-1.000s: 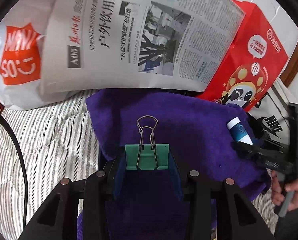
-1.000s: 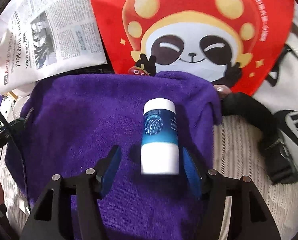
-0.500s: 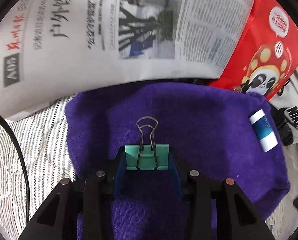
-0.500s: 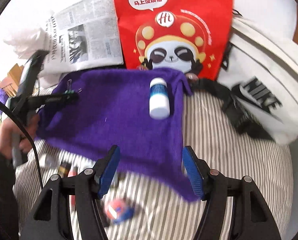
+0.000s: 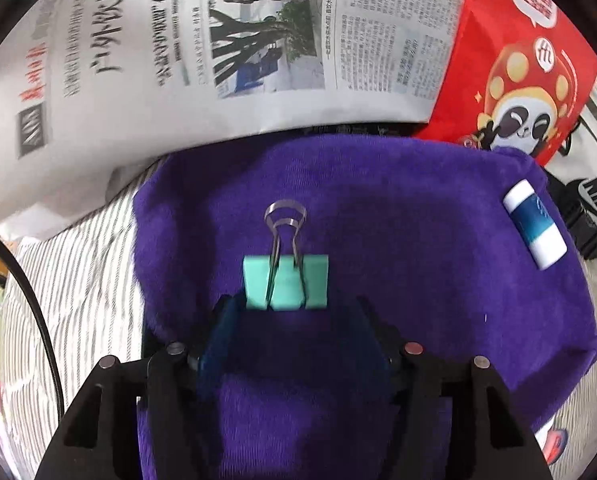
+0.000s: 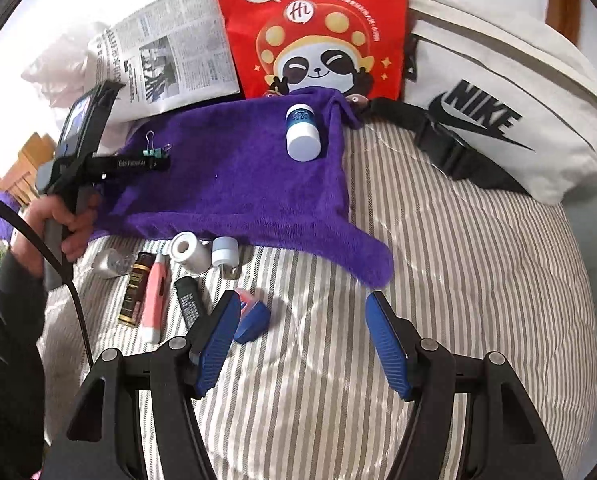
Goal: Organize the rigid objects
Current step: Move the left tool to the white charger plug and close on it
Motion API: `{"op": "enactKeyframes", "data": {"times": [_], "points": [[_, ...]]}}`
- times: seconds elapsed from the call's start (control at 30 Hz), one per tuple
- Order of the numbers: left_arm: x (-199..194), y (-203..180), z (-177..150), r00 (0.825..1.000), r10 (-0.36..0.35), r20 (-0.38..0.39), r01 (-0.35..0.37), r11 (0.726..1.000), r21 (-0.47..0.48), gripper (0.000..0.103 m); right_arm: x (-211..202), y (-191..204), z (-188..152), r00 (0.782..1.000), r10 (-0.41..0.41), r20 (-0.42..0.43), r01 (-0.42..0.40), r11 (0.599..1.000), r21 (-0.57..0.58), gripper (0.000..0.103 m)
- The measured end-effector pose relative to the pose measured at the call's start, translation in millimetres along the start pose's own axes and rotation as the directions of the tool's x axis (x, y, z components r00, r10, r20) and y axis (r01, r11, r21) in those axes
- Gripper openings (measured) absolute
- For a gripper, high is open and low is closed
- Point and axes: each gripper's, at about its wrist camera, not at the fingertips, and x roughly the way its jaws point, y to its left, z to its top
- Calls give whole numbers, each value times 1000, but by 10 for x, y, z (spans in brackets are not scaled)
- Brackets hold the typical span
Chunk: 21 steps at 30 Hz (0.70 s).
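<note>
Two items lie sorted on the purple towel (image 5: 398, 208): left tongs (image 5: 294, 312) opening off the green binder clip (image 5: 285, 282), right tongs (image 6: 298, 332) empty, half-spread over bed clutter.

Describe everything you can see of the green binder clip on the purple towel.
The binder clip has a mint-green body, apparently painted metal, and two silvery wire handles, one lying flat toward the newspaper. It lies on the purple towel, just ahead of the left tool, whose jaws are opening; the blue pads no longer look pressed against it.
</note>
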Motion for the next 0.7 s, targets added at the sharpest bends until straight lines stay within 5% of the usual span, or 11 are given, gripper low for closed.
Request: {"op": "enactKeyframes", "data": {"times": [0.37,0.5,0.7], "points": [[-955,101,-714,994,-82,66,85,995,-57,57,-304,65,-149,999,19,31,-21,998,53,65],[-1012,-82,-1047,999,-24,48,26,999,-41,57,-374,142,-245,999,11,30,-12,999,31,65],[-985,26,-1288,998,-59,11,60,995,-85,57,-442,178,-372,1000,12,27,-12,1000,14,65]]}}
